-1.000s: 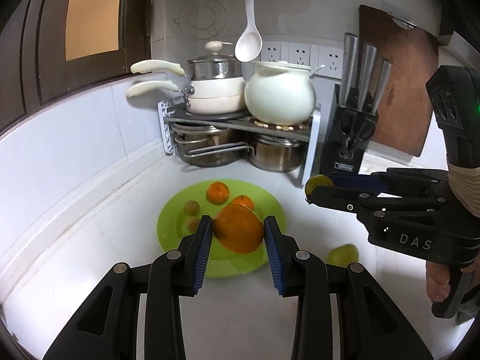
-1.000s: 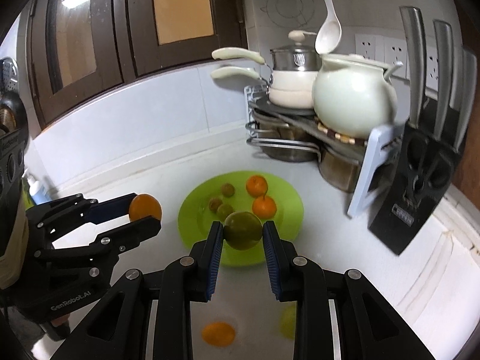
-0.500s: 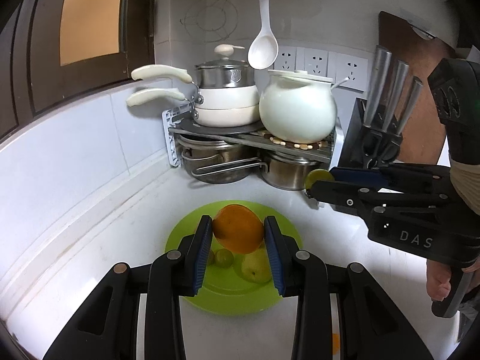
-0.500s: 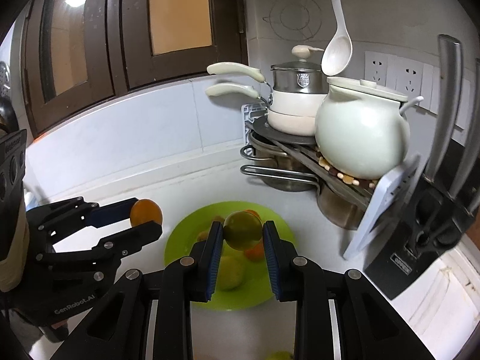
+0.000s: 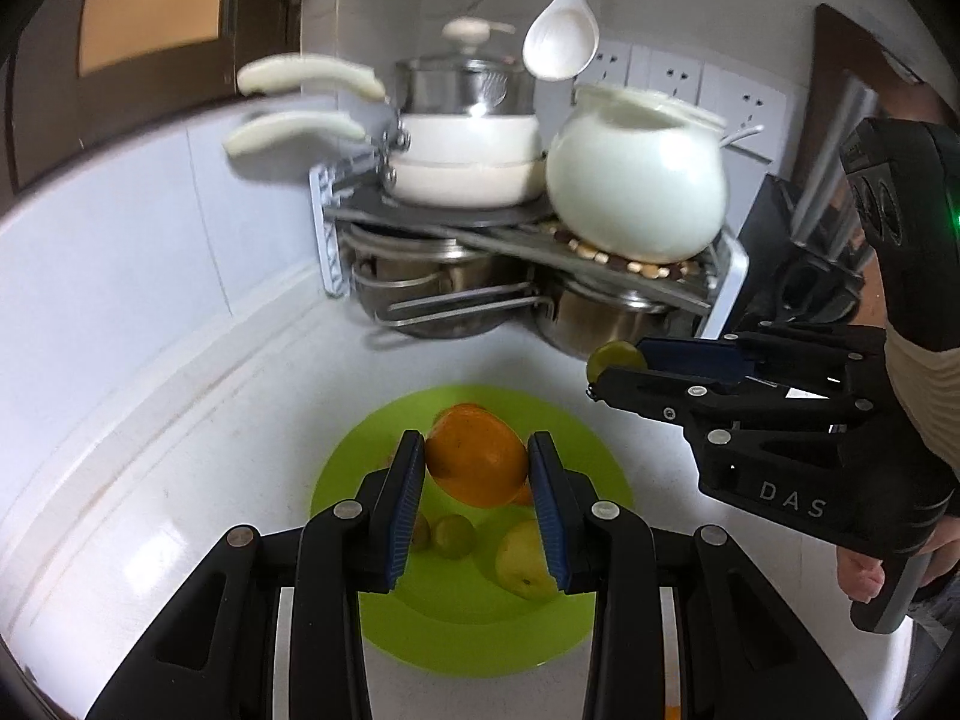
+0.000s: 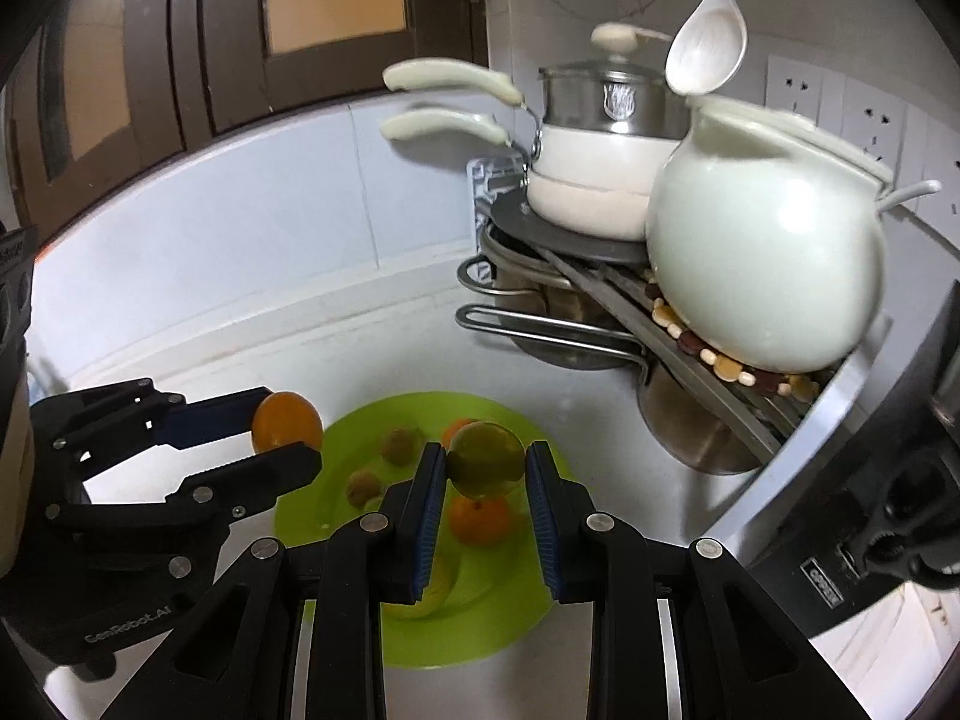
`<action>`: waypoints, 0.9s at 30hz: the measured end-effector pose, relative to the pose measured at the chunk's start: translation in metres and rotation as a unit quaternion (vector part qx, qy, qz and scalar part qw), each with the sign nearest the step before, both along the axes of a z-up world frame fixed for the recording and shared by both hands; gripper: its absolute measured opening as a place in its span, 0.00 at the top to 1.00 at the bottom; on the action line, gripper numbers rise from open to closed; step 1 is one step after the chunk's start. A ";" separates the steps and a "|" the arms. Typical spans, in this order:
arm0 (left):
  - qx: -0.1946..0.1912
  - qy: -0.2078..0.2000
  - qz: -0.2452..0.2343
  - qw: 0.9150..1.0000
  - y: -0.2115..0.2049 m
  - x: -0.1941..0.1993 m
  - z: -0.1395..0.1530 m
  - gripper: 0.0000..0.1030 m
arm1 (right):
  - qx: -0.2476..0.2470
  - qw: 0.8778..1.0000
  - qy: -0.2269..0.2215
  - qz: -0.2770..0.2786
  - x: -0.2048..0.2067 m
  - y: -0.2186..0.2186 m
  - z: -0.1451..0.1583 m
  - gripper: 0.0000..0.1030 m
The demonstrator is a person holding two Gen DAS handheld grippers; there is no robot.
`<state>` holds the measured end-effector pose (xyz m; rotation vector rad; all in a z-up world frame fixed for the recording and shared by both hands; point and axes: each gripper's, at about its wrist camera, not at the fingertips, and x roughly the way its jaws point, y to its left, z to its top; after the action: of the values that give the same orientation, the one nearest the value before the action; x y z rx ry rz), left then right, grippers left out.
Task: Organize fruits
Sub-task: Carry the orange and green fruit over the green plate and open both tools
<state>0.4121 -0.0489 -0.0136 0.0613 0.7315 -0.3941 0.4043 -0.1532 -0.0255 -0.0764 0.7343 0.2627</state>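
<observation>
Above a white kitchen counter (image 5: 198,438), the left gripper (image 5: 477,468) clamps an orange (image 5: 477,462) and the right gripper (image 6: 486,468) pinches a green fruit (image 6: 486,459), both over the green plate (image 5: 576,444); a pot rack (image 5: 540,240) stands at 12 o'clock.

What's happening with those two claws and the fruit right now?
Left claw shut on orange. Right claw shut on green fruit. Both above green plate. Nothing blocking.
</observation>
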 end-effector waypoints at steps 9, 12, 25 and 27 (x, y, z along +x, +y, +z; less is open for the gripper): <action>-0.002 0.053 0.010 0.999 0.001 0.035 -0.029 0.66 | -0.006 0.998 0.054 0.007 0.038 0.003 -0.029 0.72; 0.009 0.063 0.010 0.998 -0.001 0.045 -0.038 0.66 | -0.005 0.997 0.074 0.007 0.048 0.002 -0.041 0.72; 0.026 0.098 0.011 0.995 -0.004 0.064 -0.066 0.66 | -0.008 0.994 0.107 0.008 0.072 0.003 -0.069 0.72; 0.028 0.099 0.012 0.995 -0.005 0.065 -0.066 0.66 | -0.009 0.994 0.110 0.009 0.074 0.003 -0.072 0.72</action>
<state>0.4769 -0.0537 -0.0800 0.0665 0.9382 -0.3602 0.4784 -0.1500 -0.0975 -0.0710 0.9561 0.2840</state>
